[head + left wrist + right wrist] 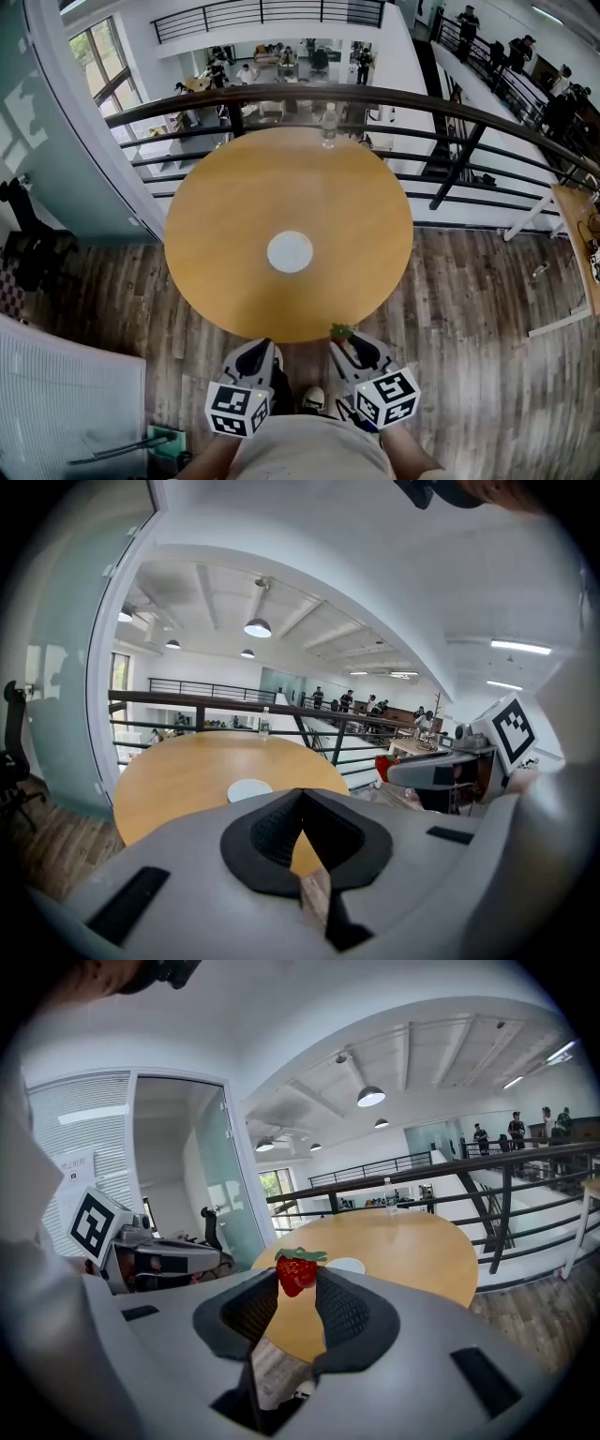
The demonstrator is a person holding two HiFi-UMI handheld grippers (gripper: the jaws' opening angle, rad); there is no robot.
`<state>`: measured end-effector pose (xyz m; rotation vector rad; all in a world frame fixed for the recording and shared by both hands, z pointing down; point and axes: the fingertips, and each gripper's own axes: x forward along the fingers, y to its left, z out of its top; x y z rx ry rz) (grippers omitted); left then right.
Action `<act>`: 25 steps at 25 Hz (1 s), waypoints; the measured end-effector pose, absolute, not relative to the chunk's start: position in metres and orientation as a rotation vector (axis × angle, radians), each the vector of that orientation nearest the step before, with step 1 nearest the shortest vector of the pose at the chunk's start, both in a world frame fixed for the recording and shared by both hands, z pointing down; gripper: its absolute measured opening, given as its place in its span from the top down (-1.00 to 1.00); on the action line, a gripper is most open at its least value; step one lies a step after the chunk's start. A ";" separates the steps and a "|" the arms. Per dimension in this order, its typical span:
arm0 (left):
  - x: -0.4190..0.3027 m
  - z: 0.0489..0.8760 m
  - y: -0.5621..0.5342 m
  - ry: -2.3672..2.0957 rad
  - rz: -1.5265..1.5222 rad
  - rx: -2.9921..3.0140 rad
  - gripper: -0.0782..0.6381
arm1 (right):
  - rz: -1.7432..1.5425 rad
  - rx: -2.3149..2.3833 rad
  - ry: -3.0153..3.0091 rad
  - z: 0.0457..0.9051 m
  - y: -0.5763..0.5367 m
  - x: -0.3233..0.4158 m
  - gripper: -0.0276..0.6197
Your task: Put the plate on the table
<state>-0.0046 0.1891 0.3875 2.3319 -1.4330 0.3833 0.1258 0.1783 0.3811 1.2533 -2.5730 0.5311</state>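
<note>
— What are the jaws doing?
— The left gripper [302, 793] has its jaws pressed together, with nothing between them. The right gripper [298, 1284] is pinching a strawberry [295, 1267] at the tips of its jaws, red flesh between the pads and green leaves on top
— And the plate?
— The plate [290, 252] already lies flat near the middle of the round wooden table [216, 197]. It is well ahead of both grippers, which are side by side at the table's near edge
— So where does the task stand?
— From how things lie, I'd say the plate's own step looks done
— If it had to be shifted, how would it handle?
— I'd guess light and stiff. It is small and shallow, and smooth enough to slip. If it's ceramic it could break. The rim is the only hold, one jaw over the near edge and one under. It sits low on the table, so getting a jaw beneath may mean sliding it towards the table's edge first. The left gripper is the free one
— Anything in it?
— No, it's bare white. The only other container is a clear bottle [329, 127], upright at the far edge by the railing [450, 108]. I can't tell what is in it
</note>
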 end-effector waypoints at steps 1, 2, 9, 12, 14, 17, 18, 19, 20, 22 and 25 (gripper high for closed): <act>-0.005 0.388 0.183 -1.425 0.382 2.336 0.72 | 0.533 1.260 -2.566 0.382 0.173 0.126 0.48; -0.005 0.389 0.176 -1.418 0.380 2.340 0.72 | 0.536 1.267 -2.559 0.384 0.167 0.126 0.48; -0.022 0.389 0.119 -1.367 0.374 2.368 0.72 | 0.557 1.303 -2.523 0.389 0.113 0.106 0.48; -0.031 0.389 0.093 -1.342 0.378 2.386 0.72 | 0.560 1.319 -2.511 0.389 0.089 0.096 0.48; -0.036 0.389 0.074 -1.321 0.379 2.401 0.72 | 0.570 1.335 -2.506 0.391 0.074 0.090 0.48; -0.045 0.388 0.050 -1.290 0.380 2.422 0.72 | 0.588 1.346 -2.502 0.391 0.054 0.077 0.48; -0.048 0.388 0.043 -1.278 0.382 2.428 0.72 | 0.590 1.351 -2.497 0.391 0.049 0.073 0.48; -0.051 0.388 0.037 -1.263 0.385 2.436 0.72 | 0.590 1.360 -2.490 0.391 0.044 0.070 0.48; -0.053 0.388 0.031 -1.246 0.389 2.445 0.72 | 0.590 1.373 -2.483 0.390 0.039 0.067 0.48; -0.056 0.390 0.021 -1.213 0.404 2.466 0.72 | 0.593 1.397 -2.471 0.390 0.032 0.063 0.48; -0.059 0.394 0.009 -1.189 0.424 2.483 0.72 | 0.609 1.410 -2.459 0.393 0.027 0.057 0.48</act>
